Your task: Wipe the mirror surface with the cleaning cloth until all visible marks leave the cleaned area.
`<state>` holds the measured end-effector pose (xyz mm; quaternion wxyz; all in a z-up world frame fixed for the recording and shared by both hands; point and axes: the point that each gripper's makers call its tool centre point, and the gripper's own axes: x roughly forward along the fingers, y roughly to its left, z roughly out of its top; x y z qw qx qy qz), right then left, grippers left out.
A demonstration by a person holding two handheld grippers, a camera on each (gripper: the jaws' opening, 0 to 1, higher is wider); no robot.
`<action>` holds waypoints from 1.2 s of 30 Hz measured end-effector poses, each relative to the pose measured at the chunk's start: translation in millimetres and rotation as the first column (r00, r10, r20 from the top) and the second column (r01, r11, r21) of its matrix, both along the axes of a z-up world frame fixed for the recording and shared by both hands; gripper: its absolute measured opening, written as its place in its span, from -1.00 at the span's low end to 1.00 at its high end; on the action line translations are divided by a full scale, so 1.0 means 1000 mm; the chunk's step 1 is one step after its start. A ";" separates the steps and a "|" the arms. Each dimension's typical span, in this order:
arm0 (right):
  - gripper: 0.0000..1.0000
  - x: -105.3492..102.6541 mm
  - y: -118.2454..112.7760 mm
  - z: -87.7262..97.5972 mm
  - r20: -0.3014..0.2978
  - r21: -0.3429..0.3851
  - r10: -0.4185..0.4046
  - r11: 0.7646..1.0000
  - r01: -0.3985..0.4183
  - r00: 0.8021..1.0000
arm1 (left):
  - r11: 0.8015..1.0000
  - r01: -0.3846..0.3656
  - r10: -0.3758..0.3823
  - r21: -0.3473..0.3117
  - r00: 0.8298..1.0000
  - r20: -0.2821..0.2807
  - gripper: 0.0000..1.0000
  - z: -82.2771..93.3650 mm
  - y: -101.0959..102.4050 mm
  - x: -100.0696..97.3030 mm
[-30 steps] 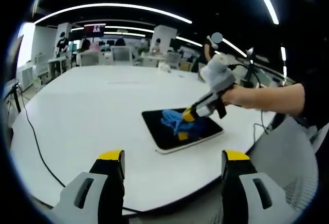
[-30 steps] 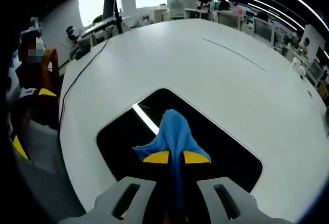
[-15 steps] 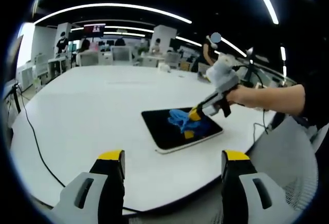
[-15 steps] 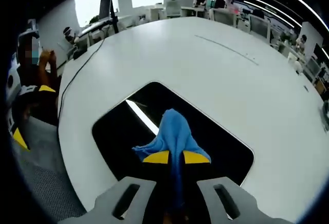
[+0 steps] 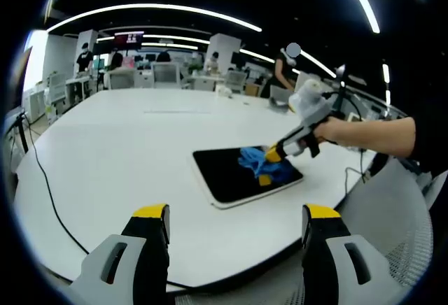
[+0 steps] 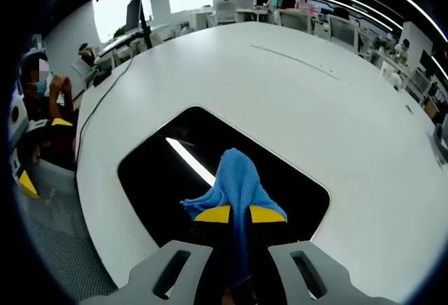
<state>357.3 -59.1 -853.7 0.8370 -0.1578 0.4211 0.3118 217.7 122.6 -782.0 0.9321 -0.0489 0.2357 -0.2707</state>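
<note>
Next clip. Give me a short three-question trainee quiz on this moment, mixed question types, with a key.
1. True or false: the right hand-held gripper is shut on the crumpled blue cleaning cloth.
2. Multiple choice: the cloth rests on
A. the bare round white table
B. the flat dark rectangular mirror with a pale rim
C. a chair seat
3. Short answer: how do the left hand-held gripper's jaws stand, and is anything between them?

Key
1. True; the cloth is pinched between its yellow-tipped jaws.
2. B
3. They stand apart and open, with nothing between them, near the table's edge and short of the mirror.
</note>
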 end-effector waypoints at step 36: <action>-0.95 -0.001 -0.063 0.000 -0.006 0.029 -0.185 0.982 0.185 0.983 | 1.000 0.003 -0.003 0.006 1.000 -0.006 0.53 -0.001 0.000 0.000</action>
